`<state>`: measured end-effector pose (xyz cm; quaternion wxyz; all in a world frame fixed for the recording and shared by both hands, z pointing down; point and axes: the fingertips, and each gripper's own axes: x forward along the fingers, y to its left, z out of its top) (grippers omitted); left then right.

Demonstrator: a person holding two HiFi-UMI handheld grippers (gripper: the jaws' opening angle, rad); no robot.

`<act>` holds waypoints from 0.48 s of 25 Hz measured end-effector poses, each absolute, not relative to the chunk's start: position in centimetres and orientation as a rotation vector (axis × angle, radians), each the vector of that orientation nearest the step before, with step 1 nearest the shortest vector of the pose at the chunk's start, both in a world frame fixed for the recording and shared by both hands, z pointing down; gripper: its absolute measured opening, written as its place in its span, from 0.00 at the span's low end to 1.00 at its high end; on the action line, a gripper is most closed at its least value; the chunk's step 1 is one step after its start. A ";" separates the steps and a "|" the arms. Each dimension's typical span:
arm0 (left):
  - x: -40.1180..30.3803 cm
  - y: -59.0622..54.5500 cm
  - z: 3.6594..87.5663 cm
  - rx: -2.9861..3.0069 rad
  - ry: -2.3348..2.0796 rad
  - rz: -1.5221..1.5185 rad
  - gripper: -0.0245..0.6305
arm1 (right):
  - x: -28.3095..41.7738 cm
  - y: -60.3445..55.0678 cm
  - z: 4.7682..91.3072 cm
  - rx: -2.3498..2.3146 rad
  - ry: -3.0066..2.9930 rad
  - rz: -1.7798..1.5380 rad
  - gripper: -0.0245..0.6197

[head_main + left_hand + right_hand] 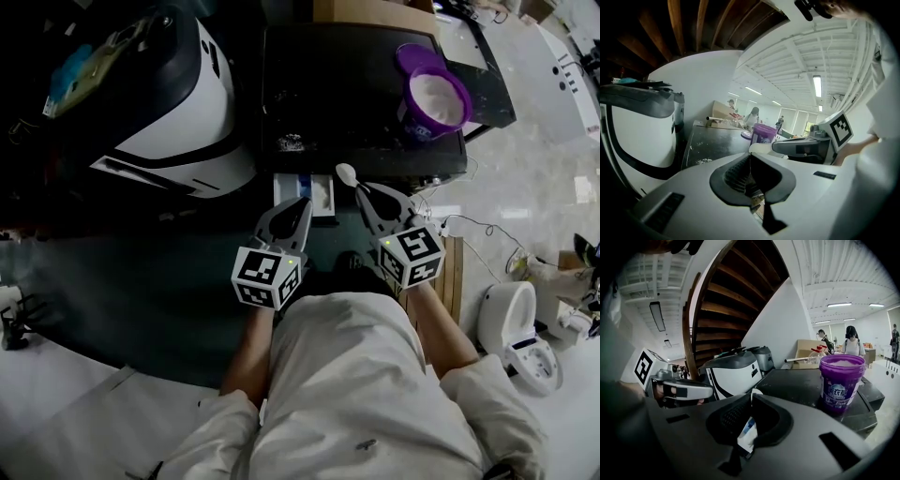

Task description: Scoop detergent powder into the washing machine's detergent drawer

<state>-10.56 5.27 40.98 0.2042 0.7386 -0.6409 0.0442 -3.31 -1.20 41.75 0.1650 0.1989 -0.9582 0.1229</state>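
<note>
**Tongs side by side over the open drawer**

Left tongs are pressed together with nothing between them, hovering at the left edge of the detergent drawer. Right tongs are clamped on the handle of a white scoop, whose bowl pokes out past the tips, just right of the drawer and at the front edge of the washing machine. I can't tell if the bowl carries powder. The drawer is pulled out, white inside with a blue patch. On the machine's dark top, well back and to the right, stands the purple detergent tub, lid off, white powder showing. A white-and-black appliance sits to the left.
</note>
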 end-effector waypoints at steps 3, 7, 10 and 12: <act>-9.9 4.9 39.8 2.053 -1.826 0.108 0.07 | -2.6 -1.6 40.7 0.535 -2.758 0.368 0.05; -9.4 4.6 39.2 2.024 -1.890 0.112 0.07 | -2.2 -1.8 39.6 0.466 -2.787 0.366 0.05; -8.9 4.7 38.8 1.998 -1.934 0.105 0.07 | -1.9 -1.9 39.0 0.421 -2.809 0.350 0.05; -8.5 5.0 38.5 1.984 -1.956 0.101 0.07 | -1.6 -1.9 38.6 0.394 -2.820 0.342 0.05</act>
